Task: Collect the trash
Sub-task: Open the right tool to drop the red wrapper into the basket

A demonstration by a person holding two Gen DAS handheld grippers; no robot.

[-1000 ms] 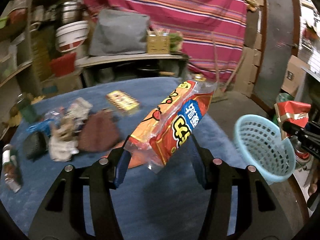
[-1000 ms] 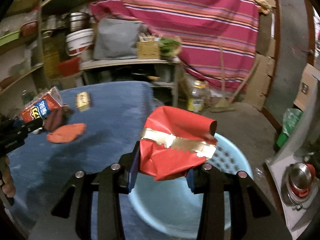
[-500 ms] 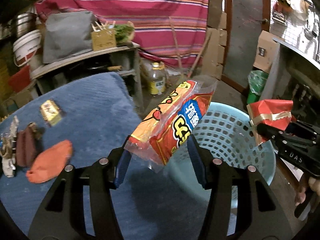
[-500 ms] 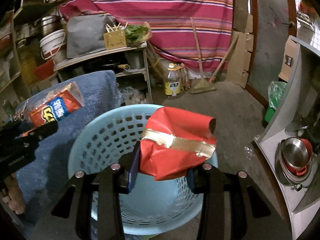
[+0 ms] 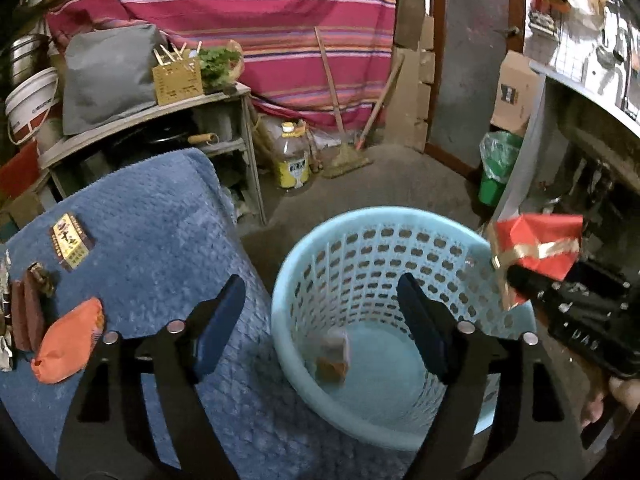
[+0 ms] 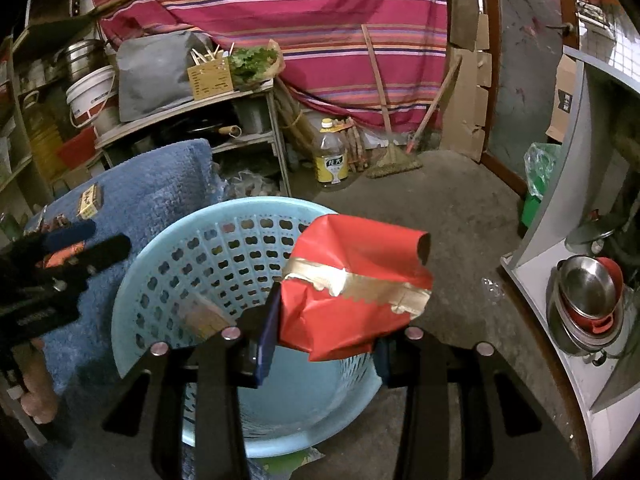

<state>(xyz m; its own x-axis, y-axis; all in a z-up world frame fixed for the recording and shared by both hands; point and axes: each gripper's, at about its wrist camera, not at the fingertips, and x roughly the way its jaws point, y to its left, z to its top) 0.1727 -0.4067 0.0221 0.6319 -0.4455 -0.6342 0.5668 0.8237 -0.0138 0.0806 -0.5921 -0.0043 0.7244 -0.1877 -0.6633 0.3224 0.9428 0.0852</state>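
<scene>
One item has been binned: an orange snack bag (image 5: 332, 354) lies blurred inside the pale blue perforated plastic basket (image 5: 380, 236). The left gripper (image 5: 322, 320) has just been opened wide, nothing between its jaws. The right gripper (image 6: 324, 344) is clamped on crumpled red paper with gold tape (image 6: 356, 280) above the basket. An orange wrapper (image 5: 68, 346) and a small printed box (image 5: 70, 242) are left on the blue cloth at nine o'clock.

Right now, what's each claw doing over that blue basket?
Left gripper jaws just opened, empty; snack bag inside basket. Right gripper shut on red wrapper above basket. Nothing in the way.
</scene>
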